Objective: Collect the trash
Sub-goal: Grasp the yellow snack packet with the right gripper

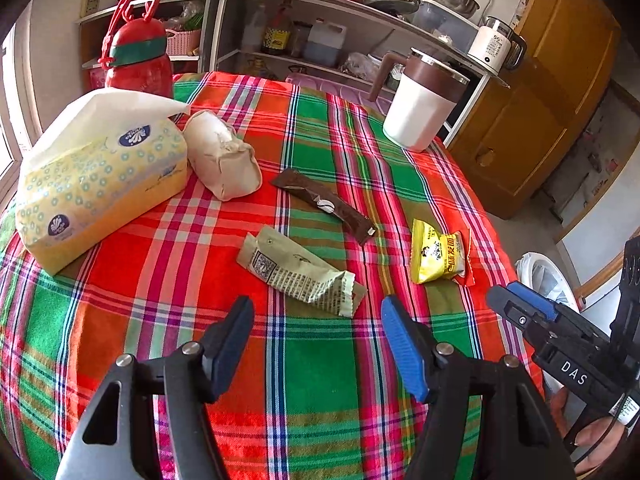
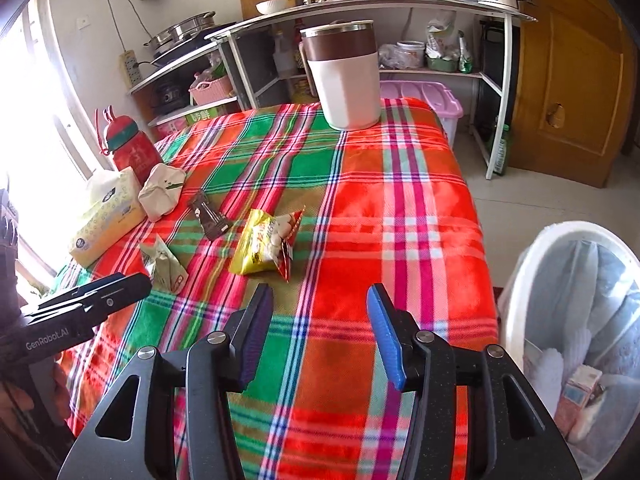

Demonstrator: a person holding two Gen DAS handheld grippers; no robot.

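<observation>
Three wrappers lie on the plaid tablecloth (image 1: 312,380): a pale green printed wrapper (image 1: 300,272), a brown wrapper (image 1: 324,204) and a yellow snack packet (image 1: 438,254). My left gripper (image 1: 318,320) is open and empty, just short of the green wrapper. My right gripper (image 2: 320,312) is open and empty, just short of the yellow packet (image 2: 266,246). The brown wrapper (image 2: 210,216) and green wrapper (image 2: 164,264) lie to its left. A white trash bin (image 2: 520,280) with a liner stands off the table's right edge, some trash inside. The right gripper also shows in the left wrist view (image 1: 520,300).
A tissue pack (image 1: 100,180), a cream wrapped bundle (image 1: 222,156), a red bottle (image 1: 138,60) and a white-and-brown jug (image 1: 420,104) stand on the table. Shelves with kitchenware stand behind. A wooden cabinet (image 1: 540,100) is at the right.
</observation>
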